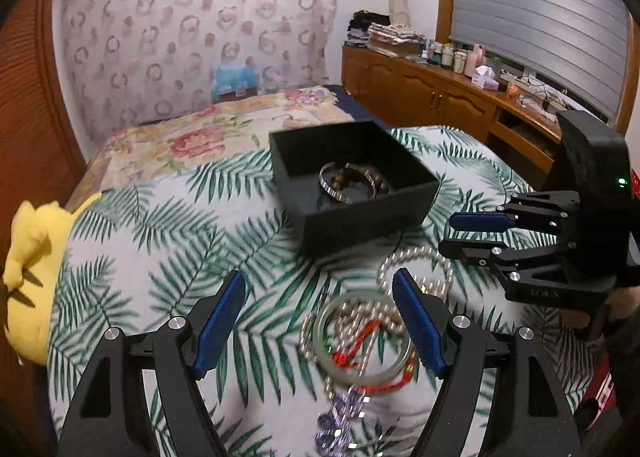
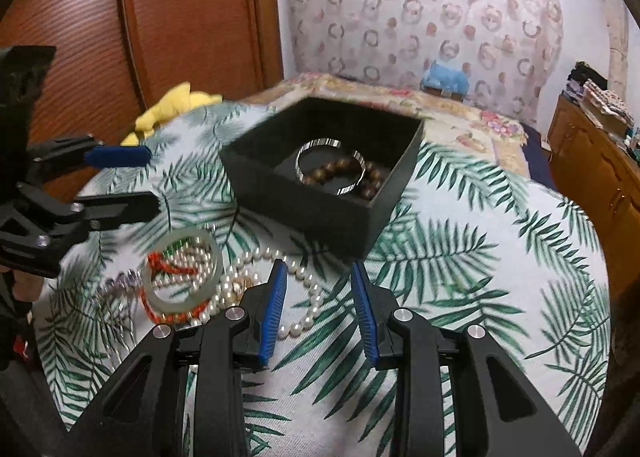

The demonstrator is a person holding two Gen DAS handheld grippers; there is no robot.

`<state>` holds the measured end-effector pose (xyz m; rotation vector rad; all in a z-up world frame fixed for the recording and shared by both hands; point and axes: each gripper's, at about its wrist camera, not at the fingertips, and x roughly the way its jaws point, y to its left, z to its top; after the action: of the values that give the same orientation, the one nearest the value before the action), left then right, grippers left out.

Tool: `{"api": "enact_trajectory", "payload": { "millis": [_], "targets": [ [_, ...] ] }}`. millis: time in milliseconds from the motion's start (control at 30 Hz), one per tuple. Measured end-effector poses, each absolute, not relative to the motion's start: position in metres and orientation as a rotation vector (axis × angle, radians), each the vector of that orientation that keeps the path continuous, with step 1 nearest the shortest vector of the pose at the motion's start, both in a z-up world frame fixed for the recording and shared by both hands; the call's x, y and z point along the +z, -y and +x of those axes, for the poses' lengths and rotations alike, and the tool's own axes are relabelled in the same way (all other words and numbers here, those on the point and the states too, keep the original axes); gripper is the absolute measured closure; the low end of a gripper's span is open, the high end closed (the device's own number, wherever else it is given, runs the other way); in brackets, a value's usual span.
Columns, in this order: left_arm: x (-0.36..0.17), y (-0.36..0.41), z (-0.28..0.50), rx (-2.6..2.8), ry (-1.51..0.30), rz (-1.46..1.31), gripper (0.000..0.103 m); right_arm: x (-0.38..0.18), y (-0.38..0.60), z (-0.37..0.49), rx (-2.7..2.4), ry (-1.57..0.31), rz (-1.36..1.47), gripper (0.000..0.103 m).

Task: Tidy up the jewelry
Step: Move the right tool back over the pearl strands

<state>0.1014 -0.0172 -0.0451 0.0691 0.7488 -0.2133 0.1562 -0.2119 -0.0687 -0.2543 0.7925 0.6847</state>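
Jewelry pile (image 2: 188, 277), seemingly tangled, lies beside black box (image 2: 320, 177); both grippers' fingers (image 1: 416, 321) apart, empty.

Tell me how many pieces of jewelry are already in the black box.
2: a silver bangle and a brown bead bracelet lying together inside the black box. The near wall may hide something smaller.

Left claw (image 1: 320, 321): matte black linkage arms with triangular cut-outs; round silver pivot screws at the joints; two long fingers (image 1: 222, 321) faced with ribbed blue pads.

Right claw (image 2: 320, 309): same build, black arms, silver screws, blue ribbed pads on its fingers (image 2: 274, 309). Seen from the left wrist view, it carries a bulky black housing behind the linkage with a small lit green lamp, and faint pale lettering on the lower arm, too small to read.
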Motion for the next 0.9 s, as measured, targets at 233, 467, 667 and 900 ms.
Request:
{"api": "enact_trajectory", "payload": {
  "millis": [233, 467, 667, 900],
  "targets": [
    [-0.062, 0.0, 0.088, -0.204, -0.78, 0.026, 0.03, -0.084, 0.205, 0.162, 0.661, -0.85, -0.305, 0.08],
    [-0.072, -0.007, 0.087, -0.212, -0.803, -0.009, 0.03, -0.086, 0.21, 0.166, 0.625, -0.844, -0.304, 0.093],
    [-0.078, -0.002, 0.09, -0.252, -0.824, -0.024, 0.058, -0.087, 0.208, 0.164, 0.612, -0.837, -0.325, 0.093],
    [-0.088, 0.004, 0.104, -0.275, -0.866, -0.033, 0.086, -0.087, 0.207, 0.163, 0.611, -0.836, -0.326, 0.093]
  ]
}}
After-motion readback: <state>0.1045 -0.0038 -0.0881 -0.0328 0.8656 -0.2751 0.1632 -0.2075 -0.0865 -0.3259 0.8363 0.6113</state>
